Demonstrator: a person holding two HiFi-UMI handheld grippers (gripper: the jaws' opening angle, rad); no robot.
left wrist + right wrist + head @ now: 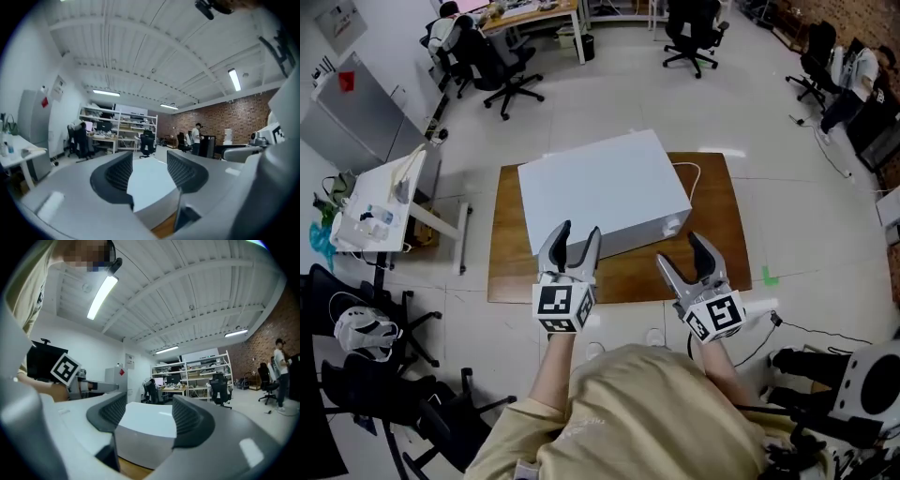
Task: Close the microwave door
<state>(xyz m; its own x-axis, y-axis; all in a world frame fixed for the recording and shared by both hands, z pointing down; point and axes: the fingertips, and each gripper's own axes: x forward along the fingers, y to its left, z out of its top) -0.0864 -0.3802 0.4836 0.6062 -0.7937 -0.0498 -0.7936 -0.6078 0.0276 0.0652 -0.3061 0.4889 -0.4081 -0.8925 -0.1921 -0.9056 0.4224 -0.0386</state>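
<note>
The microwave [600, 192] is a white box lying on a low wooden board [717, 206]; from above I see only its top, and its front face and door are hidden. My left gripper [578, 236] hovers over the box's near edge, open, with nothing between its jaws. My right gripper [682, 253] hangs over the board beside the box's near right corner, also open and empty. In the left gripper view the microwave [147, 185] lies just beyond the left gripper [149, 161]. In the right gripper view the microwave [145, 425] shows between the jaws of the right gripper [149, 406].
A white desk [380, 206] and a grey cabinet [347, 112] stand at the left. Black office chairs [502, 66] ring the room, one [366, 384] close at my left. A white cable [689, 173] runs from the microwave. A green mark [769, 277] is on the floor.
</note>
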